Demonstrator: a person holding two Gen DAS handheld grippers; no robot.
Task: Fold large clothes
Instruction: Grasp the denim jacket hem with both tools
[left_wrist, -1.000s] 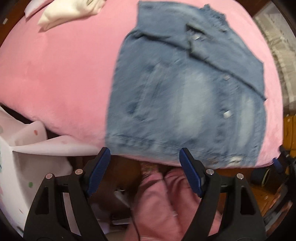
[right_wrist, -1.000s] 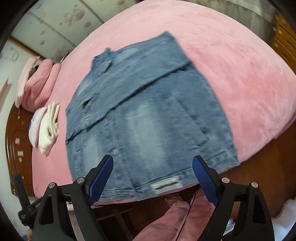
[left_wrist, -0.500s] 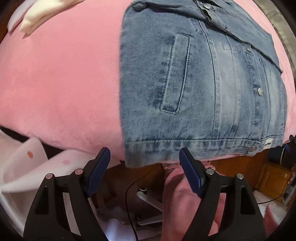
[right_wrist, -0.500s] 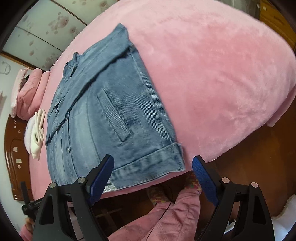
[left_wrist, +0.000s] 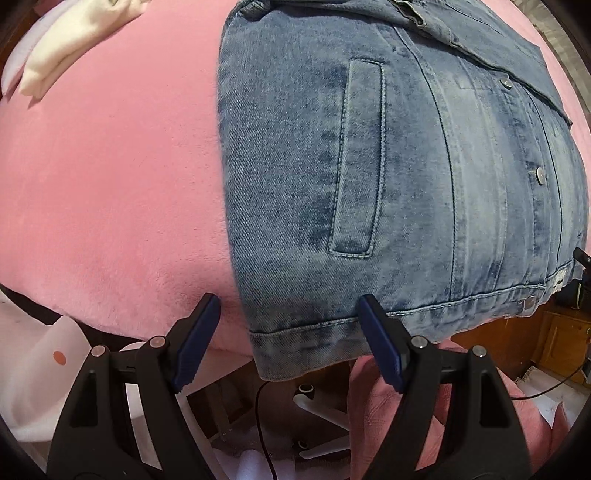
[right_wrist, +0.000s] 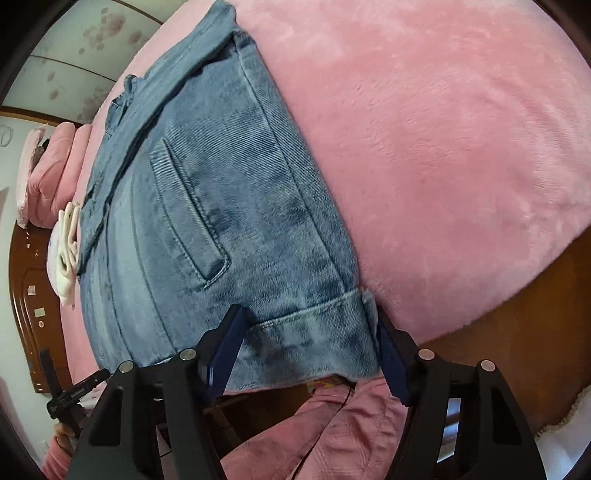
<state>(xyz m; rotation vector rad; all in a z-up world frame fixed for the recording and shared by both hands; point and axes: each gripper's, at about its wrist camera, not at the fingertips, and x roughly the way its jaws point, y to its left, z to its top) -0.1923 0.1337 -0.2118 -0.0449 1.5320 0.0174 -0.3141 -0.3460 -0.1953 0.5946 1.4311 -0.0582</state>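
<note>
Left wrist view: the faded blue denim jacket (left_wrist: 388, 177) lies flat on the pink plush bedspread (left_wrist: 110, 177), sleeves already folded in; the left gripper (left_wrist: 288, 339) hangs spread over its hem corner, not yet pinching.

Right wrist view: the right gripper (right_wrist: 310, 347), jaws just closing, straddles the opposite corner without a firm pinch; the crosswise fold looks left to do.

Denim jacket (left_wrist: 369, 166) flat on bed

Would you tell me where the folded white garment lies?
In the left wrist view, the white garment lies top left on the pink blanket, left of the denim jacket.
</note>
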